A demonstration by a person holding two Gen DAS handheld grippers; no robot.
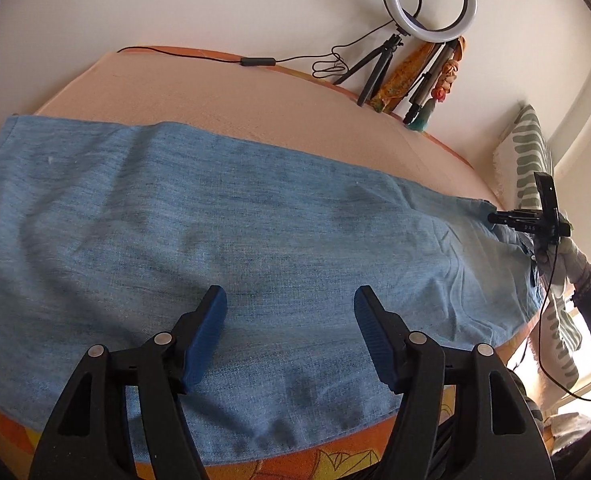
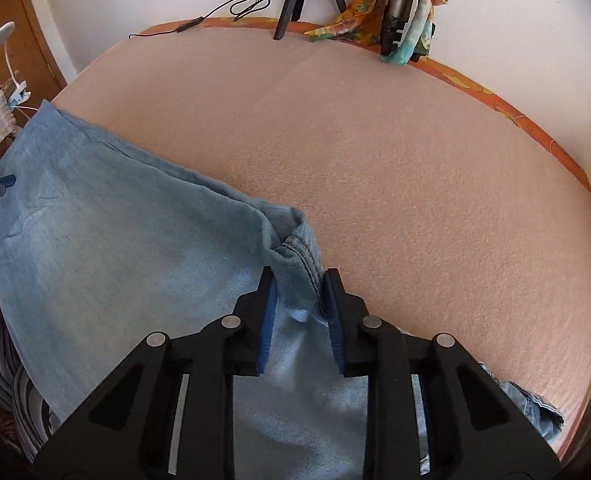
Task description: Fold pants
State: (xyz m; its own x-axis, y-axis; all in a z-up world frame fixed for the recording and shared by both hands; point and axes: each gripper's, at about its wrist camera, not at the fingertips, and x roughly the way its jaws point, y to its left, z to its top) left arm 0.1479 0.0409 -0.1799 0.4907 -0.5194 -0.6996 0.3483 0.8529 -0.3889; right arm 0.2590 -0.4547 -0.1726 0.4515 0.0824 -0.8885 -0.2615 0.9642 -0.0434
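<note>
I judge the blue pants [image 1: 255,216] spread on the peach bed [image 2: 415,152] soft, limp and fairly light, best pinched at hems or waistband, where my right gripper [image 2: 298,280] clamps a stitched fold while my left gripper [image 1: 290,300] hangs apart above the cloth.

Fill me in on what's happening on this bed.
A person with a gripper in each hand is folding blue pants spread flat on a peach-covered bed. The right gripper has a bunched, stitched edge of the fabric between its narrow jaws. The left gripper hangs open above the cloth, gripping nothing. No fold is made yet.
</note>
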